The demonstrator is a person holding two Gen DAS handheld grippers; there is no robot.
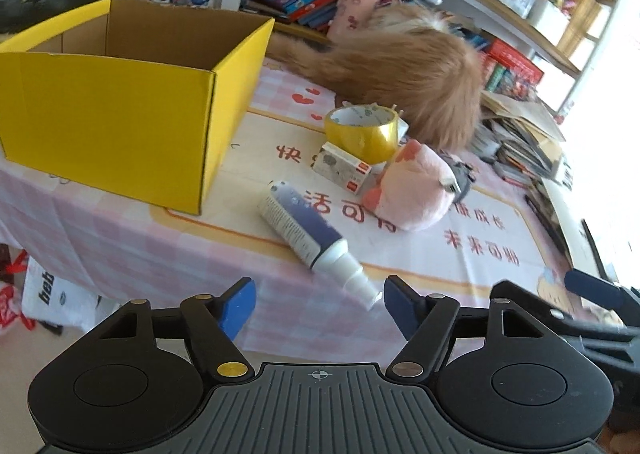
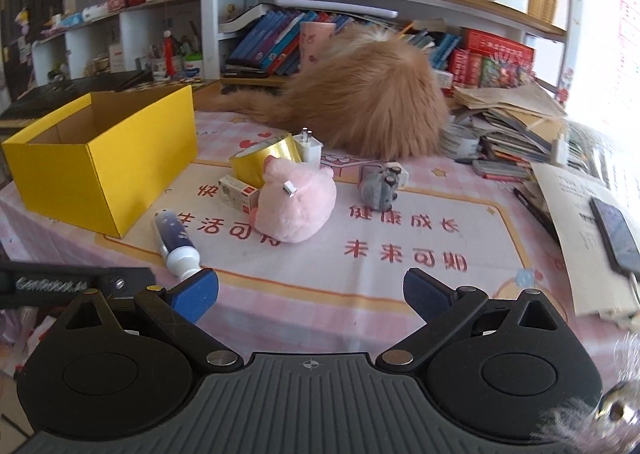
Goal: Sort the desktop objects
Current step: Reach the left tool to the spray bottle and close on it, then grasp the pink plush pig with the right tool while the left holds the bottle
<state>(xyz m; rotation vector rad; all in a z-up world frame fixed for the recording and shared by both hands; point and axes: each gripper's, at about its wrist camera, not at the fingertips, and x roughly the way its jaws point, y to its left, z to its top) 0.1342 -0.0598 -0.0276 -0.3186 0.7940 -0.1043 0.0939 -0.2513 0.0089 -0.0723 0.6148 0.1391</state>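
An open yellow box (image 1: 120,109) (image 2: 108,169) stands at the left of the pink tablecloth. A blue-and-white spray bottle (image 1: 308,234) (image 2: 176,238) lies on its side near the front edge, its nozzle toward me. Behind it sit a small white carton (image 1: 344,167) (image 2: 240,191), a gold tape roll (image 1: 362,131) (image 2: 264,161), a pink plush toy (image 1: 412,189) (image 2: 296,201), a white plug (image 2: 308,145) and a grey toy (image 2: 380,183). My left gripper (image 1: 320,304) stands open just short of the bottle's nozzle. My right gripper (image 2: 312,290) is open over bare cloth.
A furry ginger animal (image 1: 400,73) (image 2: 368,101) lies on the table behind the objects. Stacked books and papers (image 2: 520,133) crowd the right side, with a phone (image 2: 616,238) on a sheet. Bookshelves (image 2: 360,5) line the back.
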